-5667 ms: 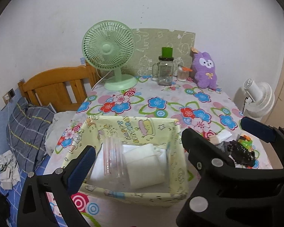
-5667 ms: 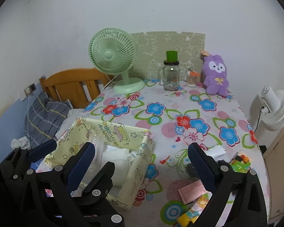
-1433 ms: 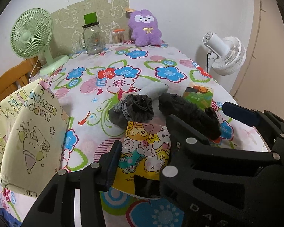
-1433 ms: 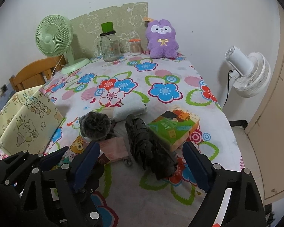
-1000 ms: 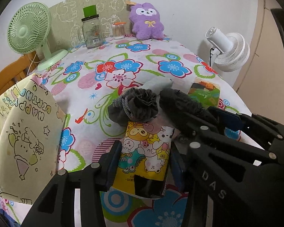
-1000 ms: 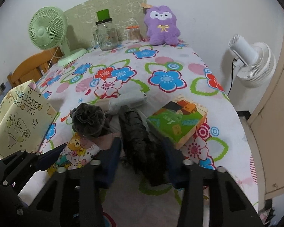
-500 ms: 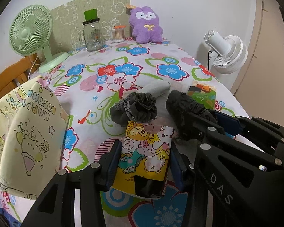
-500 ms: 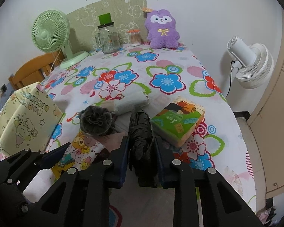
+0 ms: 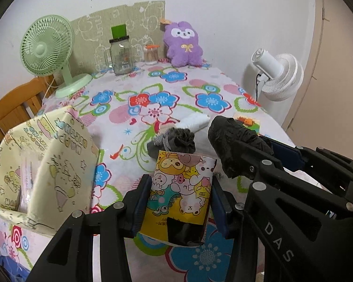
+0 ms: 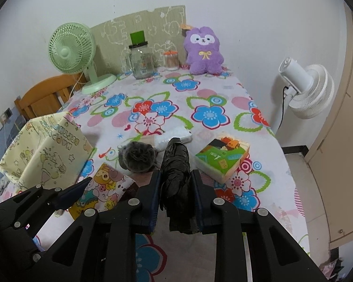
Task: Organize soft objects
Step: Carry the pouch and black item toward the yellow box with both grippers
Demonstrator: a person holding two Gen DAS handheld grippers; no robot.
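Note:
My left gripper (image 9: 180, 197) is shut on a yellow cartoon-print pack (image 9: 180, 188) and holds it over the floral tablecloth. My right gripper (image 10: 175, 185) is shut on a black bundled cloth (image 10: 175, 169), which also shows in the left wrist view (image 9: 233, 138). A grey rolled sock (image 10: 138, 156) lies just left of the black cloth, also in the left wrist view (image 9: 176, 139). A white folded cloth (image 10: 174, 138) lies behind them. The yellow fabric bin (image 9: 47, 150) stands at the left, also in the right wrist view (image 10: 44, 148).
A green tissue pack (image 10: 223, 158) lies to the right of my right gripper. A green desk fan (image 10: 73, 49), a glass jar (image 10: 141, 61), a cotton-swab pot (image 10: 171, 60) and a purple plush (image 10: 203, 51) stand along the back wall. A white fan (image 10: 303, 87) stands beyond the table's right edge.
Both grippers moved from the bin to the right pile. The right gripper's jaws closed on the black cloth, and the left gripper's closed on the cartoon pack and lifted it slightly.

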